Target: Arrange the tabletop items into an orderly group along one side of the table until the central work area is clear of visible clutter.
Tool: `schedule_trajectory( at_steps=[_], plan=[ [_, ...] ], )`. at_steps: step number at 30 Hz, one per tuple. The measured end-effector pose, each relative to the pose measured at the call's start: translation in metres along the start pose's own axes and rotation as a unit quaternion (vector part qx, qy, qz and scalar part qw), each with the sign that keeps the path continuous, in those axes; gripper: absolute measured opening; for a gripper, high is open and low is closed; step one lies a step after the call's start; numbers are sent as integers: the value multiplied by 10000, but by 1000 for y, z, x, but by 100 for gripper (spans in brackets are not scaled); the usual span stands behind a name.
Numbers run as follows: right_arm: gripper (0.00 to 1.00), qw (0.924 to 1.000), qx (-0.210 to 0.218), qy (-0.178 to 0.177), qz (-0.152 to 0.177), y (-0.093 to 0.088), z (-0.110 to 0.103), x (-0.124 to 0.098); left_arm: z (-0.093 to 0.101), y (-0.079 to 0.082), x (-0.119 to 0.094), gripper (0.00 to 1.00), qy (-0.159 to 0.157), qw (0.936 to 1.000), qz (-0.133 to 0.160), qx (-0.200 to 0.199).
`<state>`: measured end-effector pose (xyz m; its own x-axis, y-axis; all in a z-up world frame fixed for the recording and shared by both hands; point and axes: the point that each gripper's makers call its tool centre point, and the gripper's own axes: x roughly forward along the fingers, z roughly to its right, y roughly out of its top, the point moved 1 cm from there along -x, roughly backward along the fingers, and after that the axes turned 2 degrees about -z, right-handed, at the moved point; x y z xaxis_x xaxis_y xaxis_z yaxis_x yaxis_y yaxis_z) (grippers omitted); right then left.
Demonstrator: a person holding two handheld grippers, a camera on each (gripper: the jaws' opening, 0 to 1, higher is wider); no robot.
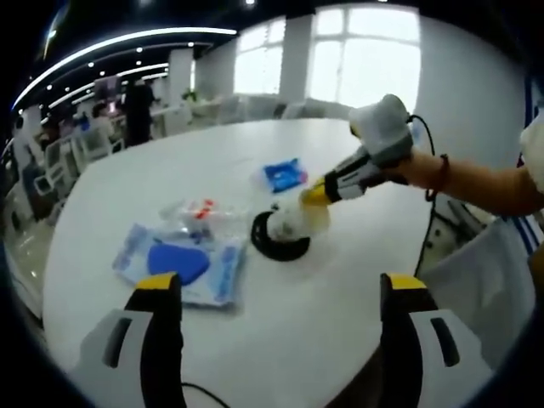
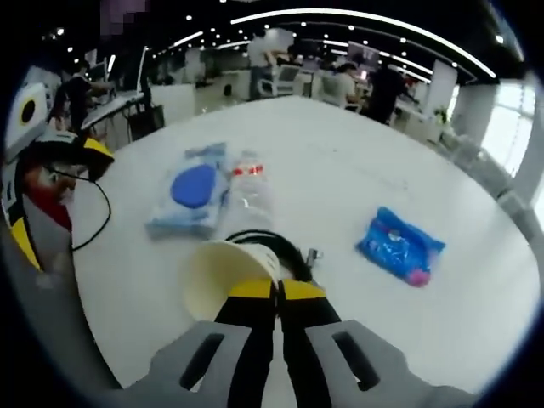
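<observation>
1. While a white paper cup (image 2: 228,274) is pinched by its rim between the closed jaws of the right gripper (image 2: 274,293), a coiled black cable (image 2: 270,242) is seen lying just beyond the jaw tips, on the white table (image 2: 340,161).
2. In the left gripper view, the right gripper (image 1: 316,194) is shown reaching in from the right, the cup (image 1: 299,218) held over the cable ring (image 1: 276,242).
3. The left gripper (image 1: 280,293) is held back with its jaws wide apart and nothing between them; a clear pouch with a blue oval inside (image 1: 180,263) lies just ahead of its left jaw.
4. Ahead and to the left of the right jaws, the same pouch (image 2: 192,197) is seen touching a clear packet with red marks (image 2: 248,194); a blue packet (image 2: 399,245) lies well apart, ahead and to the right.
5. The step in hand is judged to be the carrying of the cup to the group.
6. A light squeeze is advised, since thin paper is likely to be crushed.
7. The cup is best lifted clear of the cable before being moved, then set upright beside the pouch.
</observation>
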<state>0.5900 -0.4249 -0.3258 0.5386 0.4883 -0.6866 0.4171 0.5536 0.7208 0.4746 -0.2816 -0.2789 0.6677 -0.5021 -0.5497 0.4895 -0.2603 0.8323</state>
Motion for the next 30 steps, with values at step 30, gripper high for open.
schedule_trajectory(
  at_steps=[30],
  plan=[
    [1, 9697, 1615, 1751, -537, 21, -93, -49, 32, 16, 1, 83, -397, 9912, 334, 1218]
  ],
)
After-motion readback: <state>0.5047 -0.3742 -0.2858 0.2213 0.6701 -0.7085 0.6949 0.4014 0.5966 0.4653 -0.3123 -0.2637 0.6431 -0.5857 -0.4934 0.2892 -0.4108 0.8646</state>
